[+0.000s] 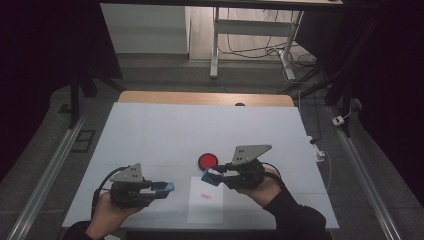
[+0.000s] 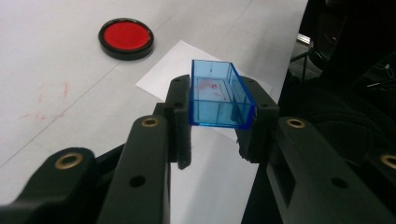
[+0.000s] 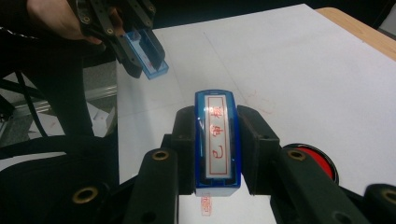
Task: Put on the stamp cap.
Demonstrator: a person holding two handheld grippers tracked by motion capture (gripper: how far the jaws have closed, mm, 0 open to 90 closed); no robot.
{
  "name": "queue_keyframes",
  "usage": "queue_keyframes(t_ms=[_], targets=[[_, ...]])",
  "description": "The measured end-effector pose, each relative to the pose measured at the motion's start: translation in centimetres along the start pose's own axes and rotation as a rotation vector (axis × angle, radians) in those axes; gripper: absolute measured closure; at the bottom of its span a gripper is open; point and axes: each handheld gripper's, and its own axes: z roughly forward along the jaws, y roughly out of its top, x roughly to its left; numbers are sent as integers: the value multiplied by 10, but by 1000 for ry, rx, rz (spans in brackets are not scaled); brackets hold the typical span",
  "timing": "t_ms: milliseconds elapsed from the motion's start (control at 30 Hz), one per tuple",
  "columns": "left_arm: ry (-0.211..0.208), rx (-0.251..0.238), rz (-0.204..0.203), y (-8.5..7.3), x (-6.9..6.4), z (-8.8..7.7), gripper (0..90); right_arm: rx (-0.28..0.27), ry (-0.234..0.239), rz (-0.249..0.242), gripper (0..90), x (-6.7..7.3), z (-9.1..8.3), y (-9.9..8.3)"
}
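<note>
My left gripper (image 1: pixel 166 188) is shut on a clear blue stamp cap (image 2: pixel 219 95), held just above the table at the front left; its open side faces up. At the front centre my right gripper (image 1: pixel 212 175) is shut on a blue stamp (image 3: pixel 217 140), whose white face with red characters is turned toward its camera. Between the two grippers lies a white paper sheet (image 1: pixel 206 210) bearing one red imprint (image 1: pixel 205 196). A round red ink pad (image 1: pixel 207 160) with a black rim sits just beyond the sheet. The right gripper view shows the left gripper (image 3: pixel 142 53) with the cap (image 3: pixel 150 58) at upper left.
A white cover (image 1: pixel 165 130) spreads over the table, and a strip of bare wood (image 1: pixel 205 98) shows along the far edge. Faint red smudges (image 2: pixel 46 98) mark the cover left of the sheet. Beyond the table stand a desk frame (image 1: pixel 215 50) and loose cables on the floor.
</note>
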Motion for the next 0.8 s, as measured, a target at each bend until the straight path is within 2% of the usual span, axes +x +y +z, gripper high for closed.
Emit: queue_keyframes(t_ms=[367, 600, 800], targets=[[-41, 5, 50, 17, 4, 15, 683, -11, 8, -3, 700, 1, -2, 3], [-80, 6, 63, 25, 6, 28, 683, -19, 11, -10, 700, 2, -3, 4], [-112, 8, 90, 31, 8, 38, 683, -34, 26, -13, 700, 2, -4, 5]])
